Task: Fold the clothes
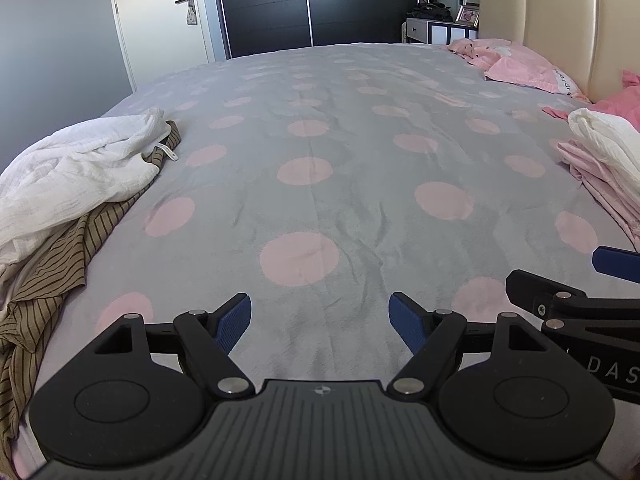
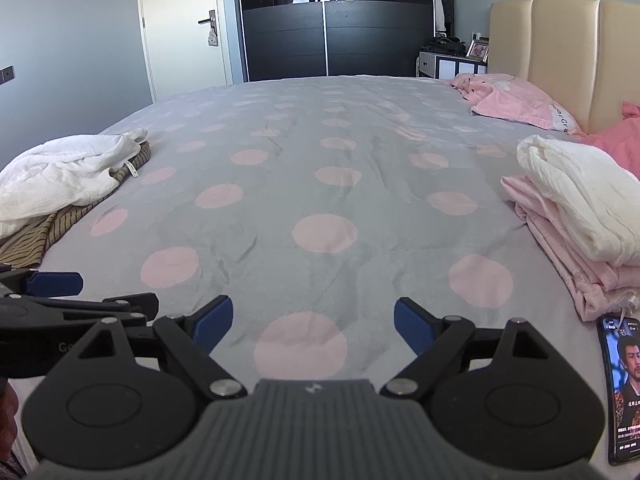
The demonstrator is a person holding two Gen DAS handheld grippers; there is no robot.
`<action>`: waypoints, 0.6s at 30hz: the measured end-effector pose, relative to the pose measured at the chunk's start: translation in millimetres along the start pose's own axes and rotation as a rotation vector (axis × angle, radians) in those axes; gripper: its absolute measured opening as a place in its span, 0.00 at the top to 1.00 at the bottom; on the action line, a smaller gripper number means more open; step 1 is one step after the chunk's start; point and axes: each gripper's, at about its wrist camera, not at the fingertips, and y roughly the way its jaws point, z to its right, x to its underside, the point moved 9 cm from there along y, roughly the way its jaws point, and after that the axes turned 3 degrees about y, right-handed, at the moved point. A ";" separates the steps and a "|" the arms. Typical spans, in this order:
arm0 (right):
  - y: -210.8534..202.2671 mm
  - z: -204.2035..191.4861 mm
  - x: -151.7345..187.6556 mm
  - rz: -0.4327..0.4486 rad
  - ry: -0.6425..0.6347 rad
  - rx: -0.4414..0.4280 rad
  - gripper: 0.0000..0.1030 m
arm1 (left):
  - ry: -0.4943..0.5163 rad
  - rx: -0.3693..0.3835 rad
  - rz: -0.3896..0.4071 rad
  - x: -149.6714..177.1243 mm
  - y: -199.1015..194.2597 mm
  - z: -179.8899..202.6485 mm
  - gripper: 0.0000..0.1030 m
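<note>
A: What are the two tools doing?

B: The left hand-held gripper [image 1: 320,322] hovers low over the bed [image 1: 340,128] with its blue pads spread wide apart and nothing between them. The right hand-held gripper [image 2: 313,322] is the same: fingers apart, holding nothing, over a pink dot of the grey cover. They sit side by side; each shows at the edge of the other's view.

A: And the clothes?

B: There are two groups, well apart, with bare cover between them. On the left edge of the bed lies a crumpled white garment [image 1: 76,172] on top of a brown striped garment [image 1: 48,284], which spills toward the near corner. A small white label pokes out where the two meet.

A: The other side?

B: On the right, a folded pink garment [image 2: 568,240] lies flat with a folded white garment [image 2: 576,196] stacked on it. Just beside the near end of that stack a phone [image 2: 622,388] lies on the cover, its screen lit with a man's face.

A: Anything farther back?

B: A pink pillow [image 2: 516,104] rests against the cream headboard [image 2: 560,52]. Beyond the bed stand a dark sliding wardrobe [image 2: 336,24] and a pale door [image 2: 184,24] with something hanging from its handle.
</note>
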 end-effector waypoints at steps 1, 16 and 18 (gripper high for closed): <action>-0.8 -0.4 -0.4 0.003 0.000 0.000 0.13 | -0.001 0.002 0.001 0.1 -0.5 -0.2 0.27; -11.0 -4.3 -5.8 0.047 -0.006 0.000 0.13 | 0.002 -0.018 0.048 -4.9 -9.3 -1.4 0.27; -11.3 -4.6 -5.9 0.047 -0.005 0.000 0.13 | 0.009 -0.022 0.052 -5.1 -9.7 -1.0 0.27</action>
